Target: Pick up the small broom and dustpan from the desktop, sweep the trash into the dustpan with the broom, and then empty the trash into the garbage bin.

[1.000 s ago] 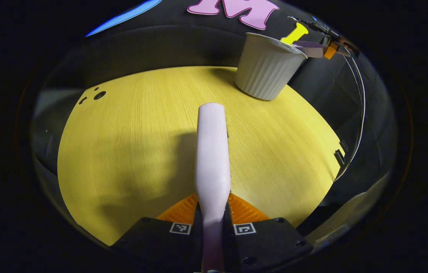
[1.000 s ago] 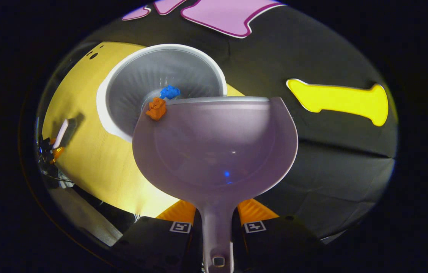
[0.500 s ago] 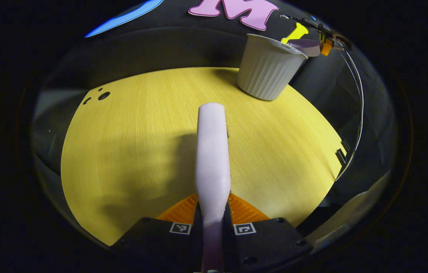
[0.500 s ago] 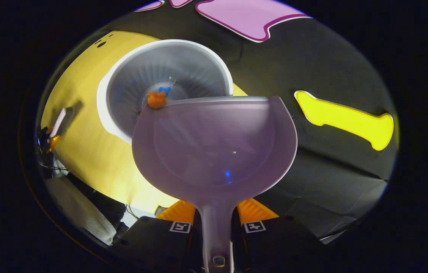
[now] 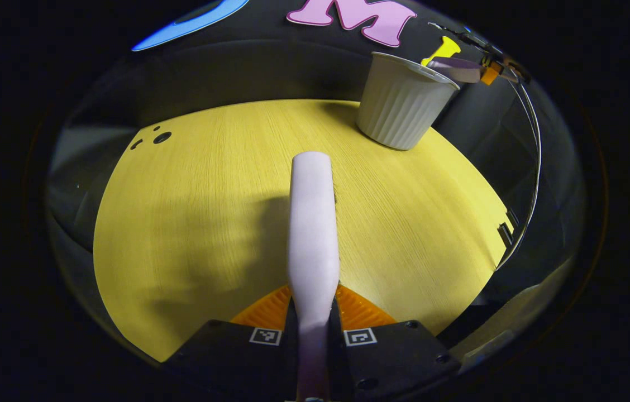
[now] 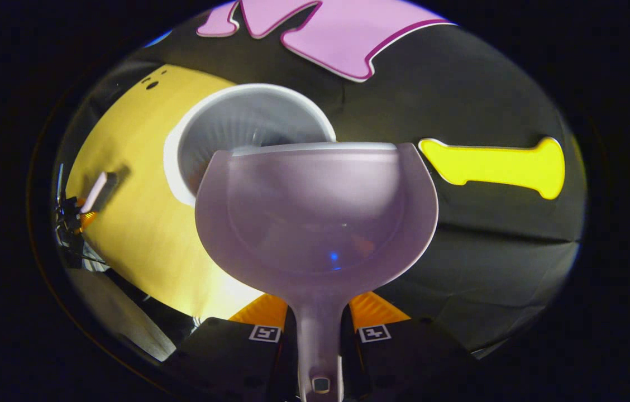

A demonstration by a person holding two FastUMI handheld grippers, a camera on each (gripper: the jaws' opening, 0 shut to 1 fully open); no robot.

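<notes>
Right claw (image 6: 319, 335) grips the dustpan (image 6: 315, 218) over the ribbed white bin (image 6: 237, 120); left claw (image 5: 313, 335) clamps the broom handle (image 5: 311, 223) above the worktop (image 5: 192, 212).

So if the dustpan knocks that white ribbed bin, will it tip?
Likely yes. The bin looks thin and light, and it narrows to a small base. It also stands near the desktop edge, so a nudge from the dustpan might push it off.

Both views are dim at the rims and bright mid-frame. Light falls from above onto the yellow table (image 5: 192, 212), where the broom (image 5: 313, 223) throws a soft shadow to its left. Fisheye bending curves the table's edges. The dustpan (image 6: 318, 218) carries faint glints; the bin (image 6: 248, 128) looks slightly blurred.
</notes>
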